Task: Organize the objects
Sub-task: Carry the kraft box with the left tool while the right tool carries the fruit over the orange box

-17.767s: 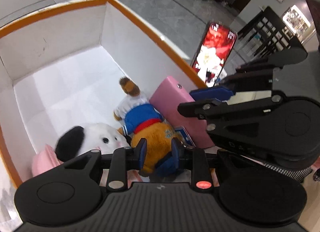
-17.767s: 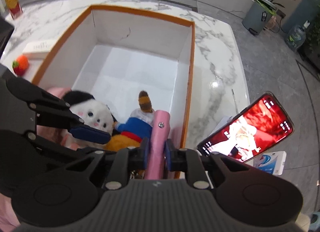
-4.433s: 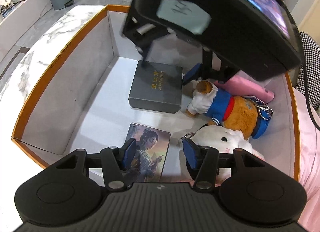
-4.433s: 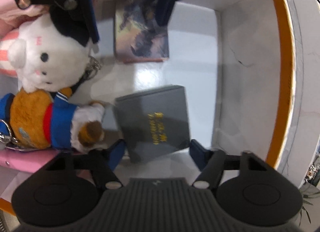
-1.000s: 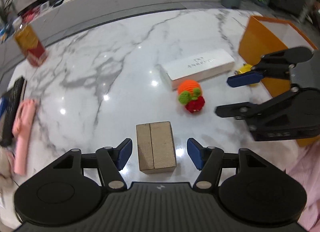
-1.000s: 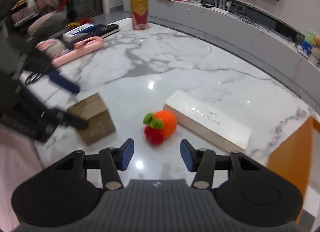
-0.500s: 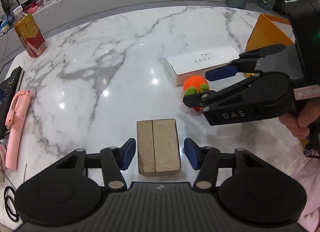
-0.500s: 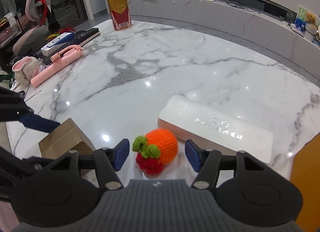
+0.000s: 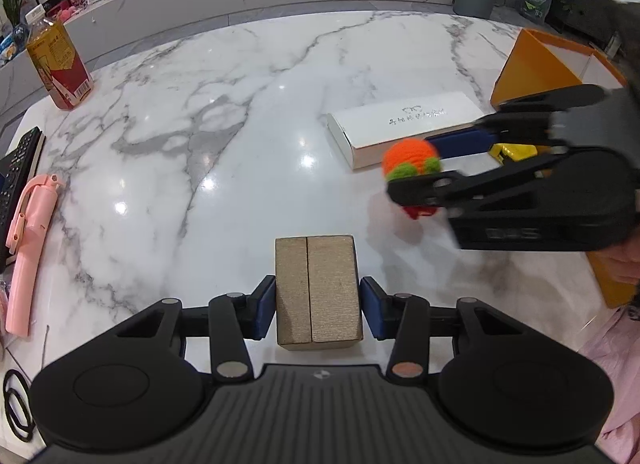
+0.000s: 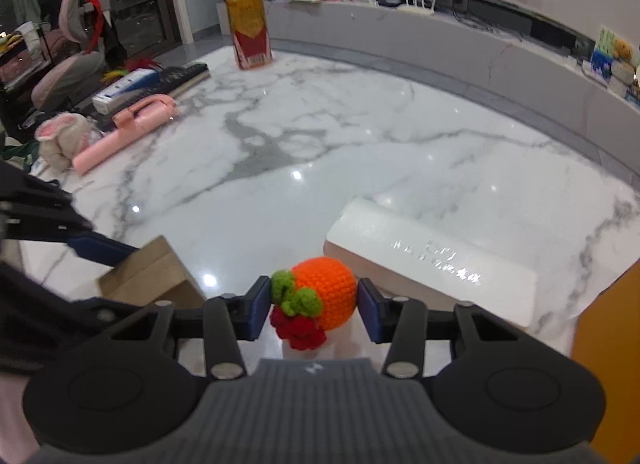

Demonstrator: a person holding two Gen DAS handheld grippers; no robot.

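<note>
A brown cardboard box [image 9: 316, 288] stands on the white marble table [image 9: 224, 152]. It sits between the pads of my left gripper [image 9: 318, 306], whose jaws are closing and look flush against its two sides. An orange crochet fruit with green leaves and a red part [image 10: 326, 292] rests on the table to the right of the box. It lies between the pads of my right gripper [image 10: 314, 306], whose jaws are closing. The leaf brushes the left pad, and a thin gap shows at the right pad. From the left wrist view, the right gripper [image 9: 416, 168] reaches in from the right around the fruit [image 9: 408, 152].
A long white box [image 9: 400, 124] lies just behind the fruit, with a small yellow object [image 9: 514, 151] beside it. The orange storage box [image 9: 536, 64] stands at the far right. A drink bottle [image 9: 58, 64], a remote [image 9: 16, 168] and a pink stick [image 9: 30, 240] line the left edge.
Both pairs of jaws have narrowed. The left gripper has come forward around the cardboard box. The right gripper has moved in, so the crochet fruit now sits between its pads.
</note>
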